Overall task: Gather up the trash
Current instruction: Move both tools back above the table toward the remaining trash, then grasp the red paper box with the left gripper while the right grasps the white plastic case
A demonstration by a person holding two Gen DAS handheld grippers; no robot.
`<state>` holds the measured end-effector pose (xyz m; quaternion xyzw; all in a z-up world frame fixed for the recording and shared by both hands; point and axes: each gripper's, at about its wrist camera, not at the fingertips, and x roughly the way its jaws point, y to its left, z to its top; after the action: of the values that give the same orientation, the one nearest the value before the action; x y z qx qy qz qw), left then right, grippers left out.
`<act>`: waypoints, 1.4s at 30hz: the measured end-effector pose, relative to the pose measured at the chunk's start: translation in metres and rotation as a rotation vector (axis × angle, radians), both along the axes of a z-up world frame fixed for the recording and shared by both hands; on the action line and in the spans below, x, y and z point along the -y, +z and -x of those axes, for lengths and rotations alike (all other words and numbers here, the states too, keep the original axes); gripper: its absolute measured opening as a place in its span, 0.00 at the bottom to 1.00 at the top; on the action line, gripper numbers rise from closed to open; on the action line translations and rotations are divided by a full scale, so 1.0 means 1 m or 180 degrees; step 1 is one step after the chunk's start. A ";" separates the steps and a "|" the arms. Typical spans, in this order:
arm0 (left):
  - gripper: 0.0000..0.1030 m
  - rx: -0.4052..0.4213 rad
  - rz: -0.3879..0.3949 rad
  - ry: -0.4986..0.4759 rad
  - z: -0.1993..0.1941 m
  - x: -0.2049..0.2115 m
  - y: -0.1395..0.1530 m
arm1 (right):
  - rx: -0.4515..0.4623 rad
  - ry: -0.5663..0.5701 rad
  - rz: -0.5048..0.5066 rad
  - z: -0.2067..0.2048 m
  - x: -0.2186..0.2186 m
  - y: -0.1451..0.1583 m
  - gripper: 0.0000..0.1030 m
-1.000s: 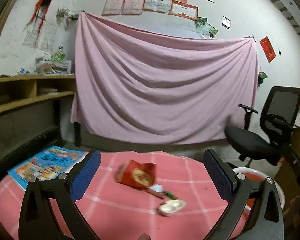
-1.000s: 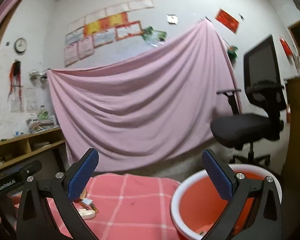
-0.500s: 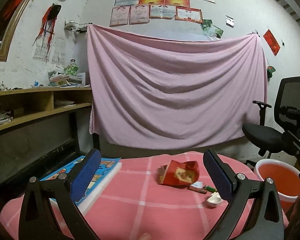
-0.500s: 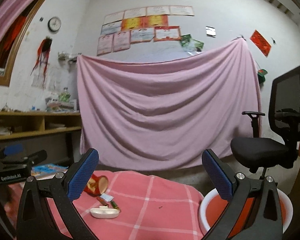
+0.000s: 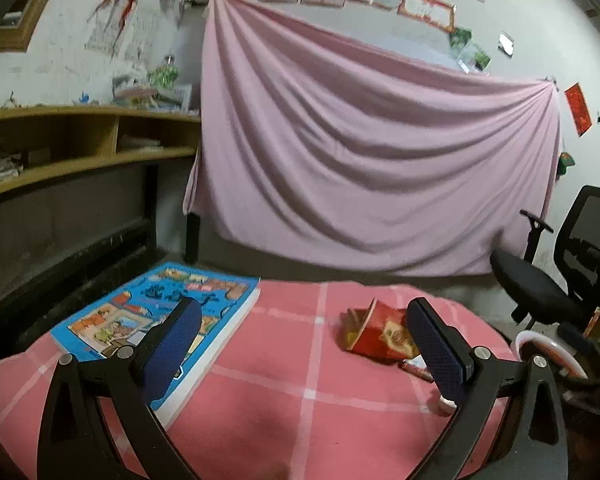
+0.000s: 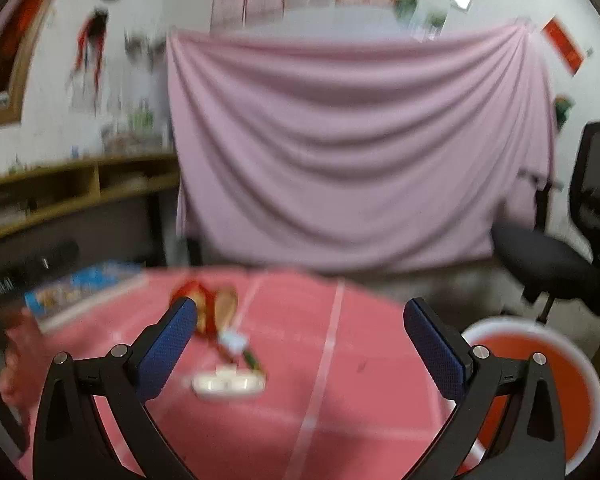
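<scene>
While both grippers hover with fingers spread and empty, the trash lies on the pink checked tablecloth (image 5: 308, 364): a red wrapper (image 5: 380, 336) ahead-right of the left gripper (image 5: 300, 352), a white blister tray (image 6: 226, 384) just ahead-left of the right gripper (image 6: 300, 348), which seems nearer, long side crosswise. Motion blur hides small scraps; the red basin (image 6: 580, 364) is cut off at right.

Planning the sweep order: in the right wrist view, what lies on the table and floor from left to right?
Book → red packet → white tray → basin.
</scene>
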<state>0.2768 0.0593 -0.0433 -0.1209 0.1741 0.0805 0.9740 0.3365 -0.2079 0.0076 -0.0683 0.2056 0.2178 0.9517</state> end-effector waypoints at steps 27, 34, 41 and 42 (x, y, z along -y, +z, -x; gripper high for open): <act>0.83 -0.1186 0.0577 -0.0607 -0.083 0.009 -0.045 | -0.1284 0.0489 0.0490 -0.037 -0.032 -0.046 0.56; 0.61 -0.1048 0.0586 -0.0807 -0.102 0.015 -0.039 | -0.1150 0.0316 0.0507 -0.033 -0.026 -0.040 0.56; 0.33 -0.1039 0.0568 -0.1037 -0.119 0.026 -0.037 | -0.1210 0.0169 0.0308 -0.040 -0.011 -0.039 0.56; 0.30 -0.1074 0.0549 -0.1067 -0.119 0.028 -0.038 | -0.1226 0.0135 0.0262 -0.042 -0.008 -0.039 0.56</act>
<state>0.3961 0.0317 -0.0814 -0.1578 0.3580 -0.0782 0.9170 0.3782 -0.2001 -0.0313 -0.0685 0.3911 0.2382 0.8863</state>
